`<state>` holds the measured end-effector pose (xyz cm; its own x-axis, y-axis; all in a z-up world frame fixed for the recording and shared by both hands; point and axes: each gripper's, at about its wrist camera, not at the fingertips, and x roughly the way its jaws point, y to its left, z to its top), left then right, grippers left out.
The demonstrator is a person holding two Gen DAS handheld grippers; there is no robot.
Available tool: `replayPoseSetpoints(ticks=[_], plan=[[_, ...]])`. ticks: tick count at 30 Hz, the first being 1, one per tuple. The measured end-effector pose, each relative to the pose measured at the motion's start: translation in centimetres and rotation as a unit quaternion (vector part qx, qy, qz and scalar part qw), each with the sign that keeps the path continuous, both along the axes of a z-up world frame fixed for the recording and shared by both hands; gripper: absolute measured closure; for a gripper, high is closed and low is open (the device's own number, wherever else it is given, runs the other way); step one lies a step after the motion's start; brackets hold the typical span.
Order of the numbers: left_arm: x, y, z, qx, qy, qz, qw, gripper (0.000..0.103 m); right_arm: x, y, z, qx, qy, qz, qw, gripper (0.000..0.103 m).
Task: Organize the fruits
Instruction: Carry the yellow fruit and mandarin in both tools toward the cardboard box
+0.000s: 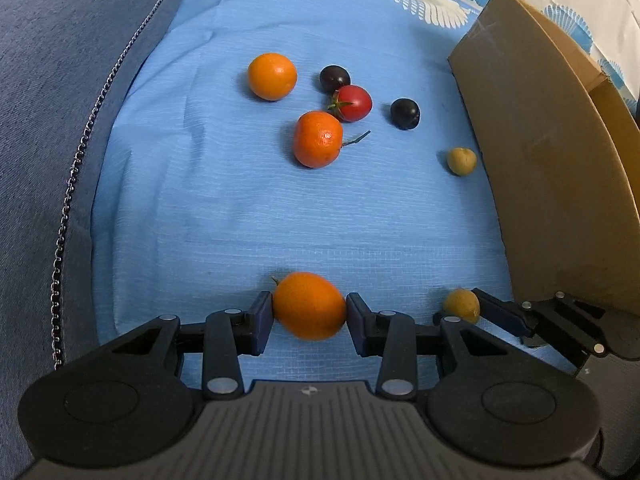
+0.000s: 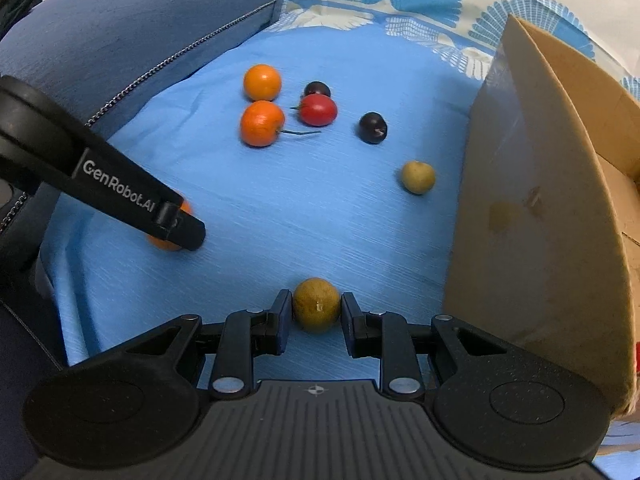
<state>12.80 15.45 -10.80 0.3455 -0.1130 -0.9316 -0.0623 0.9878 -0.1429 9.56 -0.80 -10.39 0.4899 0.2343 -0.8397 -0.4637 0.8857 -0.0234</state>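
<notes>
Blue cloth (image 1: 224, 208) carries the fruit beside a cardboard box (image 1: 552, 184). Well away from the box, the left gripper (image 1: 310, 322) pinches an orange (image 1: 310, 306); close to the box wall, the right gripper (image 2: 316, 316) clamps a yellow-green fruit (image 2: 316, 304). Farther along the cloth lie two oranges (image 1: 318, 139), a tomato (image 1: 354, 103), two dark plums (image 1: 405, 113) and another yellow-green fruit (image 1: 461, 161) nearest the box.

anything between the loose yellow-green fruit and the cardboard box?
Nothing: in both wrist views only bare blue cloth separates the yellow-green fruit from the cardboard box.
</notes>
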Motion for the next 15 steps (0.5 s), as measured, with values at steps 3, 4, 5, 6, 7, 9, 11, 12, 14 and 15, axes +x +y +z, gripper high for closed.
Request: replayPoseSetpoints(ticks=[3, 4, 5, 6, 7, 9, 11, 12, 14, 15], plan=[[0.0, -0.2, 0.0, 0.004, -0.003, -0.002, 1.0000, 0.060, -0.1, 0.1, -0.1, -0.007, -0.003, 0.001, 1.000, 0.076], [0.0, -0.2, 0.0, 0.006, -0.004, -0.003, 1.0000, 0.060, -0.2, 0.0, 0.0, -0.009, -0.004, 0.000, 1.000, 0.076], [0.0, -0.2, 0.0, 0.007, -0.006, -0.004, 1.0000, 0.060, -0.2, 0.0, 0.0, -0.011, -0.006, -0.003, 1.000, 0.076], [0.0, -0.3, 0.0, 0.008, -0.006, -0.004, 0.9999, 0.060, -0.2, -0.1, 0.0, -0.015, -0.007, -0.006, 1.000, 0.076], [0.0, -0.3, 0.0, 0.008, -0.007, -0.005, 0.9999, 0.060, -0.2, -0.3, 0.0, -0.019, -0.007, -0.010, 1.000, 0.076], [-0.1, -0.3, 0.1, 0.008, -0.009, -0.005, 0.9999, 0.060, -0.1, -0.5, -0.1, -0.027, -0.005, -0.018, 0.999, 0.076], [-0.1, -0.2, 0.1, 0.007, -0.010, -0.003, 0.9999, 0.060, 0.2, -0.9, -0.1, -0.031, -0.004, -0.028, 0.999, 0.076], [-0.1, -0.2, 0.1, 0.007, -0.011, -0.003, 0.9999, 0.060, 0.3, -1.0, -0.1, -0.033, -0.005, -0.033, 0.999, 0.076], [-0.1, -0.2, 0.1, 0.007, -0.012, -0.003, 0.9999, 0.060, 0.5, -1.2, -0.1, -0.037, -0.005, -0.039, 0.999, 0.076], [-0.1, -0.2, 0.1, 0.006, -0.012, -0.002, 0.9999, 0.060, 0.5, -1.3, -0.2, -0.037, -0.005, -0.040, 0.999, 0.076]])
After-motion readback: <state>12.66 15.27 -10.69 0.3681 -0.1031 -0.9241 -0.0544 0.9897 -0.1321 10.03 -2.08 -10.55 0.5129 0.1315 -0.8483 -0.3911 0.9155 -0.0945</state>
